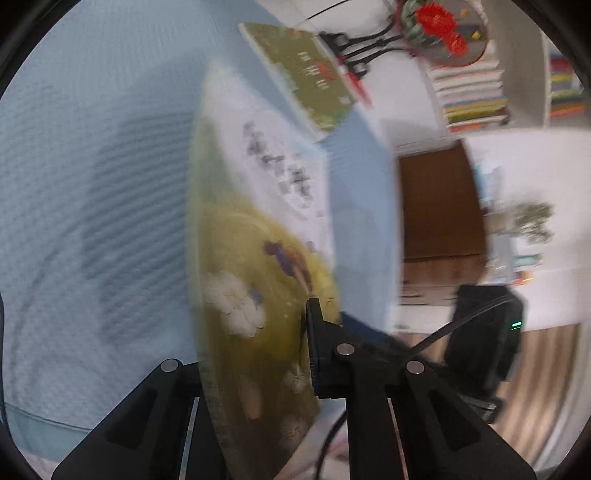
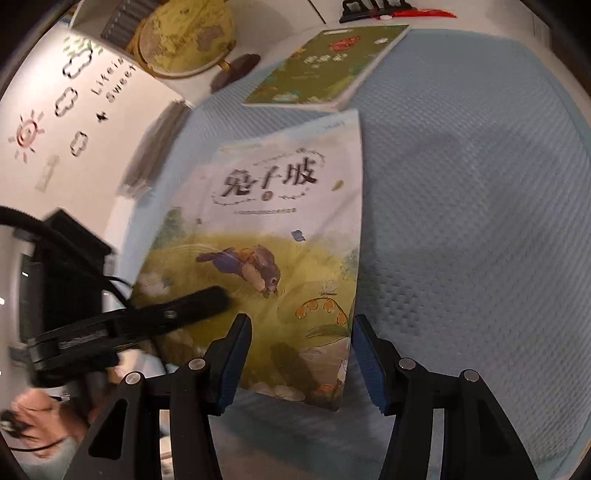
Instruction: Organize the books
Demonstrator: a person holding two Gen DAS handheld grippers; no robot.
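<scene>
Left wrist view is showing the left gripper [image 1: 312, 332] clamped on the rabbit book [image 1: 258, 229]: the book is standing on edge between its fingers, with one black finger [image 1: 314, 332] pressing the cover's near right part and the other hidden behind the book. The picture is smeared, so the exact spot of the grip is hard to fix. Beyond the rabbit book, a green book [image 1: 306, 74] is lying flat at the far edge of the blue textured mat [image 1: 92, 184]. Farther right, a stack of books [image 1: 469, 92] is sitting on a white shelf beneath a round ornament with red flowers [image 1: 439, 26].

Right wrist view is showing the rabbit book [image 2: 266, 236] tilted up off the blue textured mat [image 2: 461, 221], its near edge lying between the fingers of the right gripper [image 2: 301, 354]. Those blue-padded fingers [image 2: 232, 362] are standing apart, touching neither cover nor edge as far as can be seen. The left gripper [image 2: 207, 302] is reaching in from the left, its black finger lying across the cover's near left part. The green book [image 2: 325, 66] is lying flat just beyond the rabbit book's far edge, and a globe [image 2: 184, 37] is standing on the white surface to the far left. At the near left corner, a hand [image 2: 40, 421] is showing.
</scene>
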